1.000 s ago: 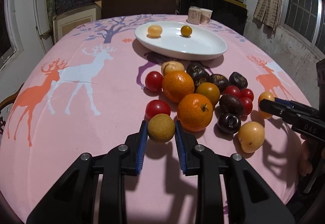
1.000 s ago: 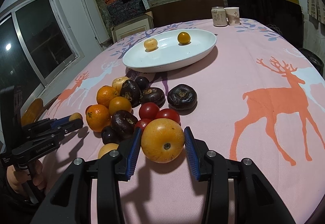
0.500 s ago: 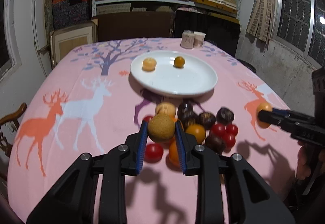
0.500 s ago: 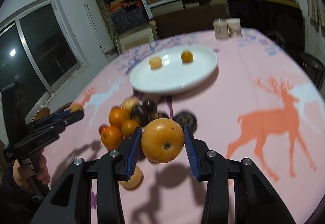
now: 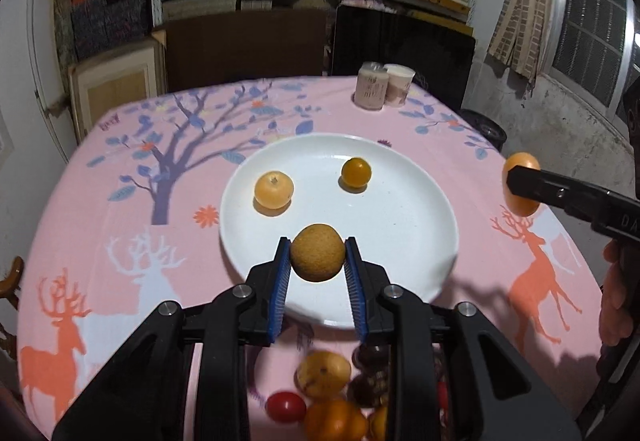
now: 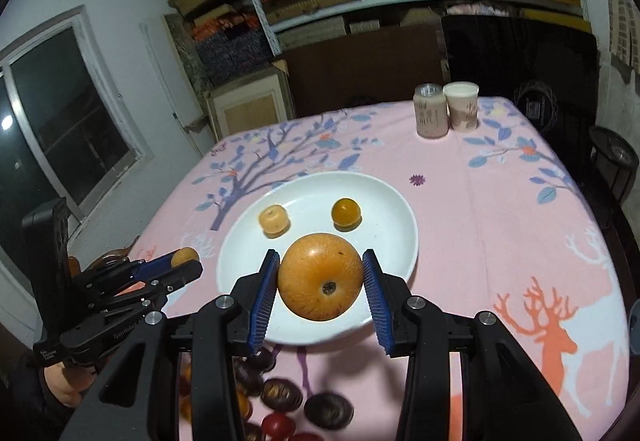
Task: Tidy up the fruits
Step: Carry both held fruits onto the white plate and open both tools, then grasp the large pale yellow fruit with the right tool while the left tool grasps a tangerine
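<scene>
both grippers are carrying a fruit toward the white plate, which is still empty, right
Not quite: the white plate is not empty. The left wrist view shows two small fruits on it, a pale yellow one and a deeper orange one. The rest holds: the left gripper carries a brown fruit, the right gripper an orange fruit.

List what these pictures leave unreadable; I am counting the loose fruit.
- Fruit pile, left wrist view: blurred, cut by the bottom edge, hidden behind the left claw.
- Dark fruits, right wrist view: blurred, partly behind the right claw.
- Cups' print: too small.
</scene>
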A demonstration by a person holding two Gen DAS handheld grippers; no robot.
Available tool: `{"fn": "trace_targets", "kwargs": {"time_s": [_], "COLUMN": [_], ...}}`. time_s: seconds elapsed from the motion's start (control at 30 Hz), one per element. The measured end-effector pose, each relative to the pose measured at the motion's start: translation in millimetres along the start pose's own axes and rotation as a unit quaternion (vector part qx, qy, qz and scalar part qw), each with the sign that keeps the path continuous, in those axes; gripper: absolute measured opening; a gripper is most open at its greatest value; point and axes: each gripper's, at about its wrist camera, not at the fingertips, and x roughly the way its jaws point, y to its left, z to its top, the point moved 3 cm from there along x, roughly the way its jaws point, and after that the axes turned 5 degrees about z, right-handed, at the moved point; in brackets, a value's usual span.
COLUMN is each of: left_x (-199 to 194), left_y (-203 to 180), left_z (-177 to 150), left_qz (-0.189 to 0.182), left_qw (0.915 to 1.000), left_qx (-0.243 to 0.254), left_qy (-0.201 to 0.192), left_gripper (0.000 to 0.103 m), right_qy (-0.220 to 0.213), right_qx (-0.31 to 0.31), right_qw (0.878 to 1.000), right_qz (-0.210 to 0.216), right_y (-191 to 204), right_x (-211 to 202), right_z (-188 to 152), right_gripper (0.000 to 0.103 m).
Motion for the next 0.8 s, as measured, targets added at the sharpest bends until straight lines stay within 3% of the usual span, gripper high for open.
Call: {"fn": "trace_targets", "kwargs": {"time_s": [0.17, 0.37, 0.43, 0.5, 0.53, 0.57, 0.8], "left_x": [64.7, 98.6, 99.9, 98.3, 94.1, 88.8, 39.7], "left_y": [7.9, 9.1, 7.0, 8.3, 10.6, 12.7, 18.5], "left_z": [9.8, 14.5, 15.5, 17.8, 18.9, 19.8, 10.7], "left_qz": [0.008, 0.016, 0.016, 0.020, 0.023, 0.029, 0.033], "left_qw": [0.9991, 0.9983, 0.9985, 0.9987, 0.9990, 0.9992, 0.9993], "left_qx": [-0.007, 0.001, 0.006, 0.002, -0.004, -0.007, -0.015], "left_qy": [0.042, 0.055, 0.052, 0.046, 0.037, 0.027, 0.001], "left_gripper": [0.026, 0.026, 0.028, 0.048, 0.060, 0.064, 0.066], "right_qy": [0.039, 0.065, 0.062, 0.052, 0.047, 0.039, 0.003], "right_qx": [0.006, 0.006, 0.004, 0.001, 0.001, 0.001, -0.003], "right_qw": [0.999, 0.997, 0.998, 0.998, 0.999, 0.999, 0.999], "right_qz": [-0.012, -0.029, -0.029, -0.031, -0.027, -0.023, -0.036], "right_y": [-15.0, -26.5, -29.4, -30.0, -29.4, -28.3, -22.9], "right_x": [65.0, 115.1, 121.9, 123.1, 121.5, 117.7, 76.7], "right_z": [10.3, 13.3, 17.1, 20.5, 22.3, 24.0, 23.8], "right_gripper": [0.043, 0.043, 0.043, 0.044, 0.053, 0.057, 0.060]}}
